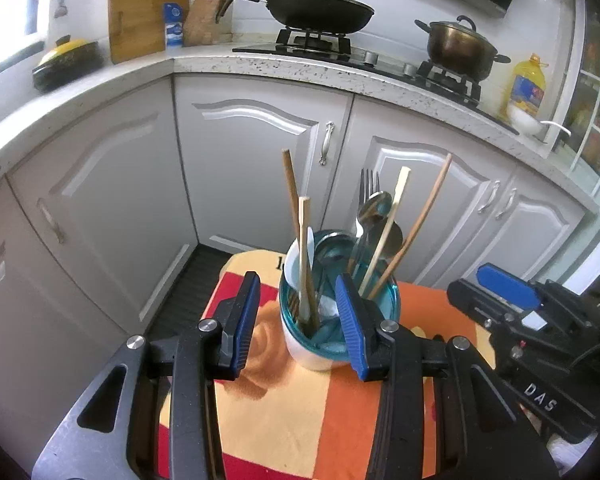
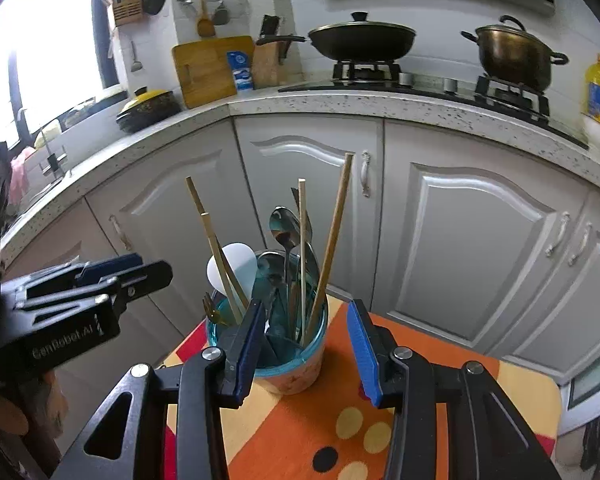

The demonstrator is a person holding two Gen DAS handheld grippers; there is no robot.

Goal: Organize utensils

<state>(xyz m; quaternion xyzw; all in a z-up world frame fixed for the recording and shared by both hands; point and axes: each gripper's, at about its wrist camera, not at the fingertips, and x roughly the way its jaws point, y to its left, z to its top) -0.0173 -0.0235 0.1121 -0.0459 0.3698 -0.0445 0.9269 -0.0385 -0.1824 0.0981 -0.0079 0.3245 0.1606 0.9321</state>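
A utensil holder (image 1: 332,320), a white cup with a teal translucent divider insert, stands on a small table covered by an orange, yellow and red patterned cloth (image 1: 284,408). In it stand four wooden chopsticks (image 1: 384,236), leaning outward in different directions, a metal fork (image 1: 369,184) with its tines up, several metal spoons (image 1: 374,208) with bowls up, and a white plastic spoon (image 2: 234,266) at the holder's left side in the right wrist view. A smaller gold-coloured fork (image 2: 212,312) pokes out low at the rim in that same view.

The left gripper (image 1: 298,320) hangs just in front of the holder with its blue-padded jaws spread wide and nothing between them; its right finger (image 1: 350,320) overlaps the holder's rim in the view, though whether it touches cannot be told. The right gripper (image 2: 308,346) is likewise spread apart and holds nothing, its jaws framing the holder from the near side, the left one crossing the rim in the picture. Each gripper shows at the edge of the other's view, so they sit near each other on either side of the holder.

Behind the table run grey cabinet doors (image 1: 256,168) under a speckled white countertop (image 1: 284,66). On the gas stove (image 1: 320,46) sit a black lidded wok (image 1: 320,8) and a bronze lidded pot (image 1: 460,46). A wooden cutting board (image 1: 140,22), a knife block (image 1: 204,20) and a yellow oil bottle (image 1: 526,88) stand along the counter.
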